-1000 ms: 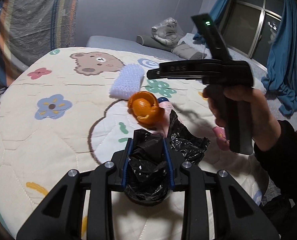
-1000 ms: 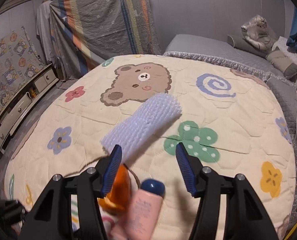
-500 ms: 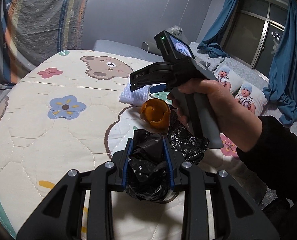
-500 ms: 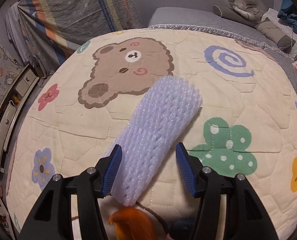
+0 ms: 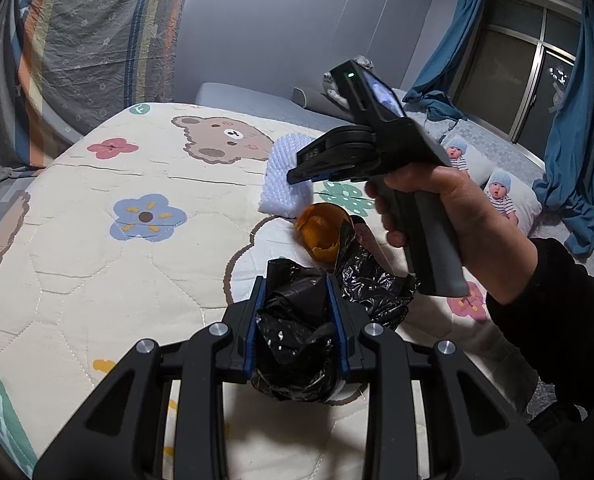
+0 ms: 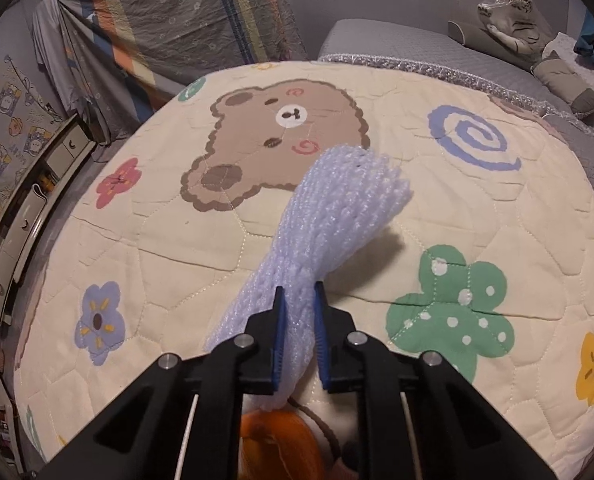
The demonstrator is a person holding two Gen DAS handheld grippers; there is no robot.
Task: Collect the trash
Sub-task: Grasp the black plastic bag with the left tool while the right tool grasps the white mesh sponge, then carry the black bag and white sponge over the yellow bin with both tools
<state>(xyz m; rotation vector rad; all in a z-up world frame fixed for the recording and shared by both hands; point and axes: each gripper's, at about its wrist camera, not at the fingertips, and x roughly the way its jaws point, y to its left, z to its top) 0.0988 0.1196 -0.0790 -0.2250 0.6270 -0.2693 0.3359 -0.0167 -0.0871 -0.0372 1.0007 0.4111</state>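
Quilt (image 6: 201, 264): cream ground, stitched in hexagons, printed with a brown bear face (image 6: 273, 148), a blue spiral (image 6: 473, 140), a green flower with white dots (image 6: 449, 304), red, blue and yellow flowers. Foam net sleeve (image 6: 337, 216): pale lavender-white, knitted mesh texture. Orange peel (image 5: 323, 230): orange. Trash bag (image 5: 297, 328): glossy black. Fingers (image 6: 279, 332): black with blue pads. Curtains (image 5: 577, 140): blue. Hanging cloth (image 6: 185, 4): grey with orange, blue and yellow stripes.

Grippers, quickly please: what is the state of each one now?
Left gripper: closed on the black trash bag.
Right gripper: closed on the white foam net.
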